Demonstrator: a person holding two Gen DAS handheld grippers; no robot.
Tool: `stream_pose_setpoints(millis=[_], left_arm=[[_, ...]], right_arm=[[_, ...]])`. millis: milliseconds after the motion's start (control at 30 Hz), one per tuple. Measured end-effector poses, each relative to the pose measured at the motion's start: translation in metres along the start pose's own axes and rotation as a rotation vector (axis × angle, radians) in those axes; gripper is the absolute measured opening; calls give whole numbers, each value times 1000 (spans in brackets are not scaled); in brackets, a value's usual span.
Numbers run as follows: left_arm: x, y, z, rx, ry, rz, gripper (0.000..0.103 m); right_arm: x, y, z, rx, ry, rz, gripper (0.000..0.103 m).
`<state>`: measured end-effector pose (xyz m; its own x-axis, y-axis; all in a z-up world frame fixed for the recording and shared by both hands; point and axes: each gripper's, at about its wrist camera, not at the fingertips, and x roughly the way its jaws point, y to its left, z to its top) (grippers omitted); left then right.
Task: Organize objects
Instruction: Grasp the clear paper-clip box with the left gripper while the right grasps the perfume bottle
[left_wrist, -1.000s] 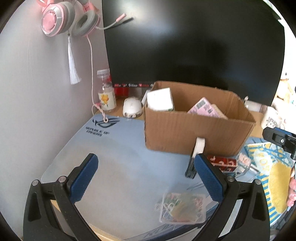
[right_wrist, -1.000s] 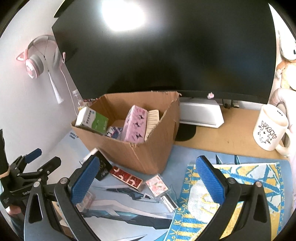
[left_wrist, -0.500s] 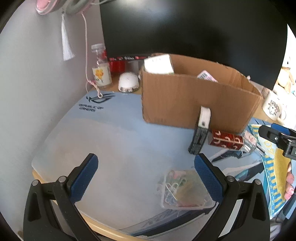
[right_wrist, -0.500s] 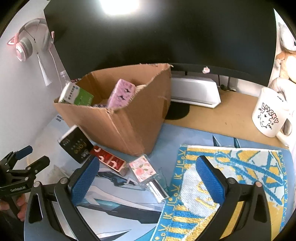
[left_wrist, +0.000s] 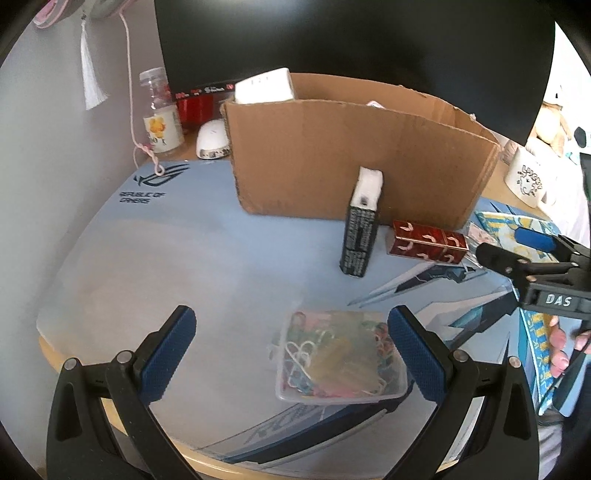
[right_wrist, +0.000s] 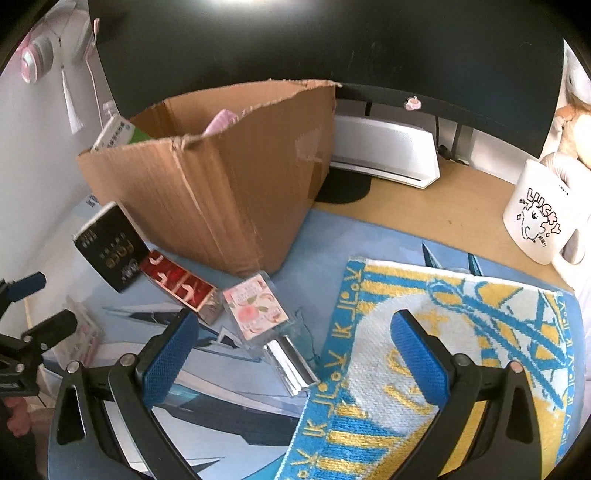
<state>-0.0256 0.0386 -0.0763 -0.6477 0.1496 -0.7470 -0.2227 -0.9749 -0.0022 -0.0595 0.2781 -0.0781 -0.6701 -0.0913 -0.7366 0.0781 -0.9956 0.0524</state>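
Blue-padded fingers (left_wrist: 415, 354) of the left gripper (left_wrist: 291, 354) stand wide apart and empty, low in the left wrist frame, straddling a clear plastic tub of coloured paper clips (left_wrist: 338, 356) that lies on the pale blue desk mat (left_wrist: 177, 258), a stance that looks set for a pickup. The right gripper (right_wrist: 295, 356), its fingers likewise spread and holding nothing, hovers at the bottom of its frame over a blue-and-yellow woven towel (right_wrist: 461, 332) and a clear-cased peach-print card pack (right_wrist: 256, 308).

Above these, at mid-frame, a black-and-white carton (left_wrist: 360, 230) leans against the open brown cardboard box (left_wrist: 332, 158), with a glossy red rectangular box (left_wrist: 428, 242) lying beside it. Both seem to await sorting into the box, which already holds several packets.

Compared with a second ago, both cameras have dropped lower and closer to the table: the paper clip tub has grown larger between the left fingers, and the box interior has slipped nearly out of sight.
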Motion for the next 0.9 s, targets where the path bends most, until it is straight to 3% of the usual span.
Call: stream_pose_setpoints(millis=[400, 500, 733, 800, 900], left_arm=[[14, -5, -6, 13, 75, -53, 103], [17, -1, -10, -13, 89, -69, 103], [15, -4, -18, 8, 69, -2, 103], [14, -4, -19, 6, 64, 0, 100], [9, -3, -18, 13, 37, -11, 76]], right_arm=[[3, 4, -4, -9, 8, -25, 103], [5, 6, -4, -22, 17, -16, 97], [6, 9, -3, -56, 18, 18, 77], [5, 12, -3, -69, 14, 24, 70], [5, 16, -3, -95, 11, 33, 58]])
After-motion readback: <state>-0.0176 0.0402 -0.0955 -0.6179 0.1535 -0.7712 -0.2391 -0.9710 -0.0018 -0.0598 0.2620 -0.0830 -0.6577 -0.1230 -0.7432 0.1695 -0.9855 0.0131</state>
